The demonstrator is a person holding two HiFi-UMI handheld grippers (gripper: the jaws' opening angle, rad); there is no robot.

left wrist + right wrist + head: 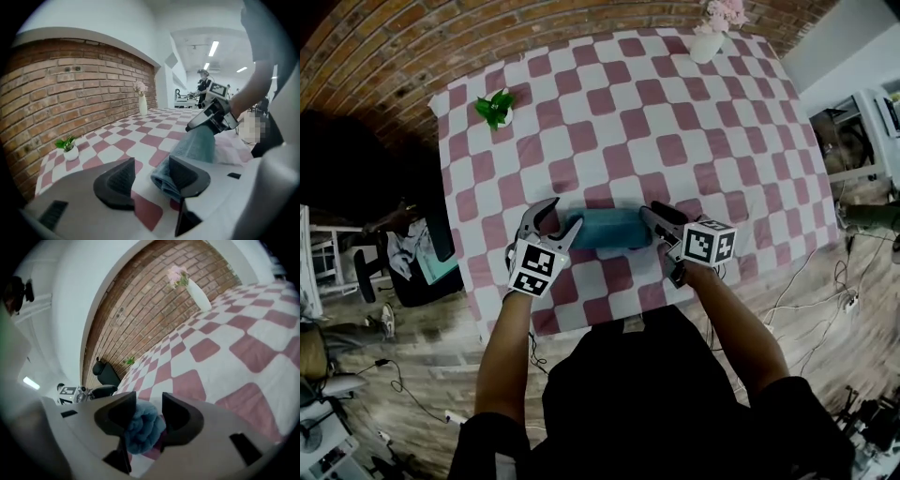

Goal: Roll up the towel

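A person in a dark top leans over a surface (pixel 675 122) spread with a red-and-white checked cloth, bare forearms reaching forward, a hand-held gripper in each hand, each with its cube of square markers uppermost. Between the two tools, close to the near edge of the cloth, lies the towel (pixel 607 228), blue-green and wound into a tight roll set crosswise to the person. The left hand-held gripper (pixel 555 223) stands at the roll's left end with its jaws partway apart: its own view shows the towel (pixel 197 145) end lying against the inner face of one jaw, while bare checked cloth shows in the rest of the gap up to the other jaw of the left hand-held gripper (pixel 147 176). The right hand-held gripper (pixel 661 223) has the opposite end; its own view looks straight at the spiral of the towel (pixel 140 427) filling the narrow space between the jaws of the right hand-held gripper (pixel 149 401), both of which bear on it. Farther across the cloth a small green plant in a white pot (pixel 495 108) sits near the far left corner, and a white vase of pink flowers (pixel 712 37) near the far right. A brick wall (pixel 441 37) runs behind the surface
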